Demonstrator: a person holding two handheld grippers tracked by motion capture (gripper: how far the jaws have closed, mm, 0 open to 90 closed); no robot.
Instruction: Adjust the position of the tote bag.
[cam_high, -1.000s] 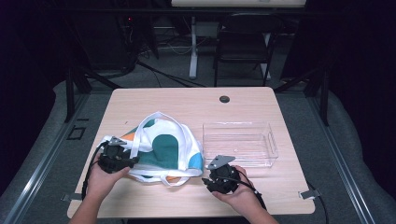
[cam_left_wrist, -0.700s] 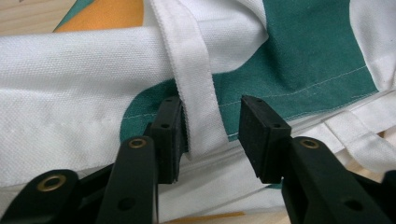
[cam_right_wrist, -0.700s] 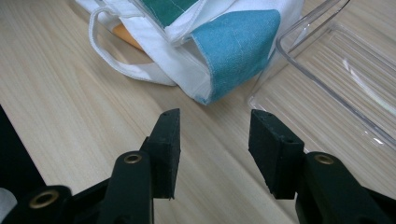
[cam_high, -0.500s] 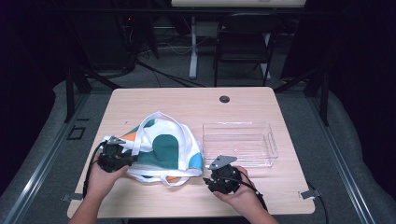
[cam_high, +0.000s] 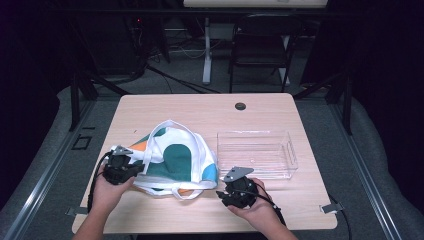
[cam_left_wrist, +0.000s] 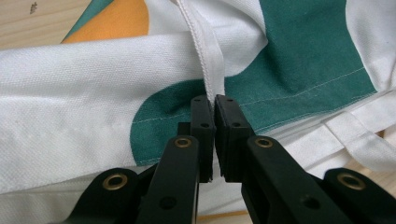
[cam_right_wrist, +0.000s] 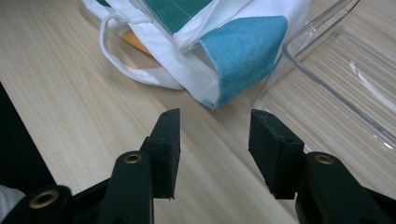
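The cloth bag lies crumpled at the table's near left, beside the clear tray. The left gripper, low at the bag's left edge, has just closed, pinching a white seam. The right gripper rests near the bag's blue corner, jaws apart and empty.

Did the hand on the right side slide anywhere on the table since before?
No. The right gripper sits at the same spot below the clear tray's near left corner, jaws open over bare table.
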